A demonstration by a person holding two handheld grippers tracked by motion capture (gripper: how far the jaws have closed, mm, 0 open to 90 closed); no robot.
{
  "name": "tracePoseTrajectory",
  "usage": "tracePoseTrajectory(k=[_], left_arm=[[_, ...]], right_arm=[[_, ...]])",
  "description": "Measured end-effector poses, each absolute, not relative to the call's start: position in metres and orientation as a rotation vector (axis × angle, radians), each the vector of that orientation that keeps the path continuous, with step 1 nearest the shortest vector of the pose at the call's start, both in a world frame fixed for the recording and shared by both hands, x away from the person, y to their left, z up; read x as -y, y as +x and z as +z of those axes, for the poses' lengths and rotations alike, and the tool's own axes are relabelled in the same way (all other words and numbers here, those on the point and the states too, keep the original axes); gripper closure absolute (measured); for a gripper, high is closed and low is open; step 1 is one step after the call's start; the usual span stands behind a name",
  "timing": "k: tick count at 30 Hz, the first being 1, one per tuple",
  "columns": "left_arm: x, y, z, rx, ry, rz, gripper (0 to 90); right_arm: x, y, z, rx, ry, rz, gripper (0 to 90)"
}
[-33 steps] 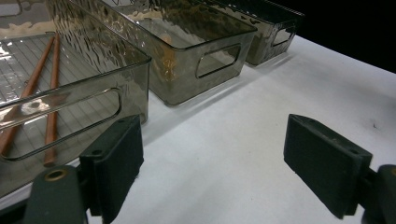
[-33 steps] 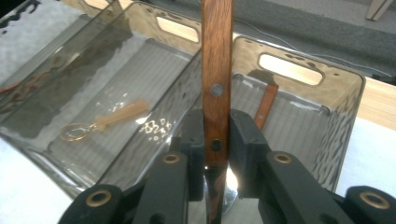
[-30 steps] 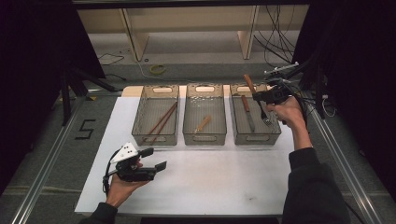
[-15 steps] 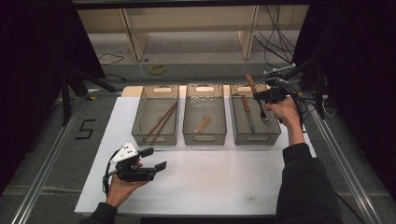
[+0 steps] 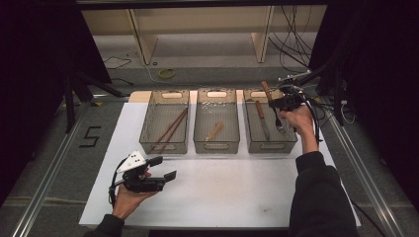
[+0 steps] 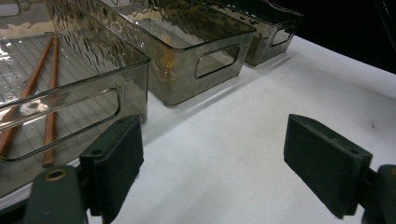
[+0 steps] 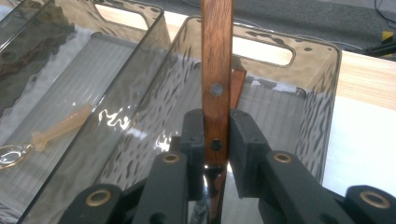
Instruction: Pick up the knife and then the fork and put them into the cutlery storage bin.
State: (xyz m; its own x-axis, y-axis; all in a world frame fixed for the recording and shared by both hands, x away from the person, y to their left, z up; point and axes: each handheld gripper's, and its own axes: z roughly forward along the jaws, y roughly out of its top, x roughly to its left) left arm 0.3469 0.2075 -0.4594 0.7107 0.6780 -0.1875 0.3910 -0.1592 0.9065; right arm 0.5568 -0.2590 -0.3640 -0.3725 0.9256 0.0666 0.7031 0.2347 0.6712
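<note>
Left gripper [image 5: 157, 169]: black body, grey three-cornered plate on top, black cable trailing. Right gripper [image 7: 216, 140]: black jaws, brass-coloured rivets. Right sleeve [image 5: 318, 195]: dark.

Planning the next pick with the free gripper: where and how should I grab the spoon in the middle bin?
Grip the spoon by its pale handle, coming straight down from above with the left gripper. It lies flat and alone on the middle bin floor, handle angled toward the far right, and the walls block a side approach.

One mark can be read — a dark figure "5" [image 5: 90, 137] laid out on the grey floor, just left of the white tabletop [image 5: 222, 197], level with the near end of the left bin [image 5: 148, 133]. Nothing else carries legible lettering — no labels or brands.
</note>
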Motion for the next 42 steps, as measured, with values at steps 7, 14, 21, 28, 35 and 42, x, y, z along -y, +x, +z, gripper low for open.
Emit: tracePoseTrajectory(k=[7, 14, 21, 28, 35, 42], left_arm=[[-0.207, 0.347, -0.459, -0.843, 1.784, 0.315, 19.3], [-0.207, 0.347, -0.459, -0.844, 1.783, 0.315, 19.3], [-0.207, 0.347, -0.459, -0.844, 1.782, 0.316, 19.3], [-0.207, 0.347, -0.459, -0.842, 1.785, 0.315, 19.3], [-0.207, 0.347, -0.459, -0.842, 1.784, 0.315, 19.3], [-0.207, 0.347, -0.459, -0.841, 1.785, 0.316, 19.2]], right_arm=[[0.258, 0.559, -0.367, -2.165, 1.516, 0.879, 77.6], [0.255, 0.561, -0.372, -2.170, 1.528, 0.861, 77.6], [0.255, 0.562, -0.382, -2.178, 1.542, 0.849, 77.5], [0.258, 0.561, -0.389, -2.178, 1.565, 0.848, 77.4], [0.257, 0.563, -0.389, -2.188, 1.614, 0.831, 51.0], [0.256, 0.559, -0.386, -2.188, 1.605, 0.857, 38.6]])
